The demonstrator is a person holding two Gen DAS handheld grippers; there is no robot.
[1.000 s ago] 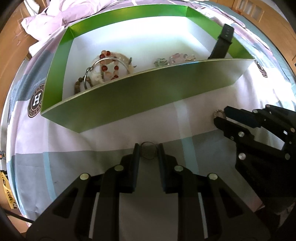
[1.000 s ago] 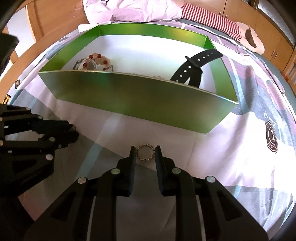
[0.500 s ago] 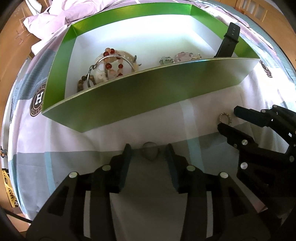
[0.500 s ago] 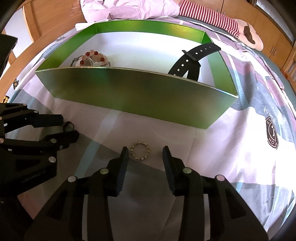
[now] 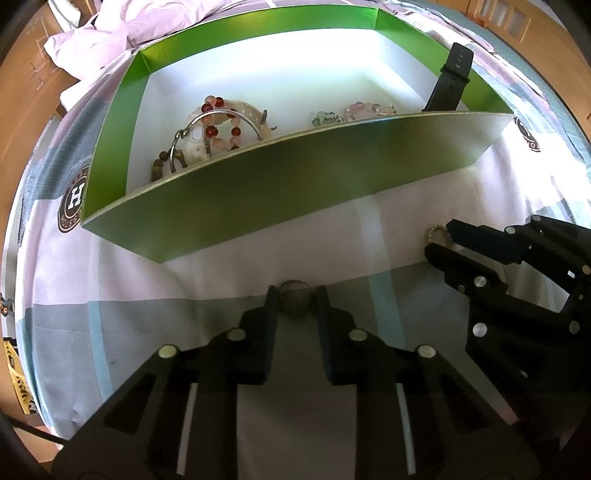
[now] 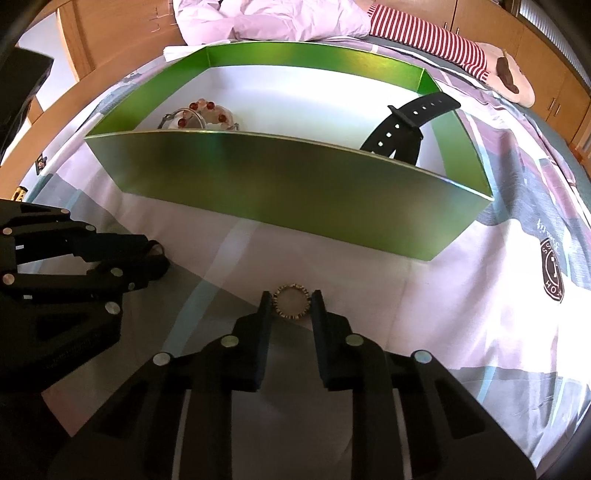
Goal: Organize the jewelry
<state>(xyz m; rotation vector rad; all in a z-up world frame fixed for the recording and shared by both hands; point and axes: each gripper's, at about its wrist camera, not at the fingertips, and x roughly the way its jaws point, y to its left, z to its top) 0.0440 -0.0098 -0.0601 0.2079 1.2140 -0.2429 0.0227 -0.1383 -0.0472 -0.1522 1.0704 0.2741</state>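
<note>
A green box [image 5: 280,192] with a white inside stands on the bed; it also shows in the right wrist view [image 6: 295,177]. It holds bead bracelets [image 5: 218,125], a pale bracelet [image 5: 365,110] and a black watch strap [image 6: 406,125]. My left gripper [image 5: 294,301] is closed on a plain ring [image 5: 294,295] lying on the sheet. My right gripper [image 6: 290,301] is closed on a studded ring [image 6: 290,300], which also shows in the left wrist view [image 5: 437,236].
The patterned bedsheet [image 6: 480,295] lies under everything. A crumpled pink quilt [image 6: 277,18] and a striped soft toy [image 6: 443,37] lie behind the box. Wooden cabinets [image 6: 554,55] stand at the right. The two grippers sit side by side in front of the box.
Half a second ago both grippers were open around their rings. Both have now closed so the fingers touch the rings. One second ago both were also closed on them.
</note>
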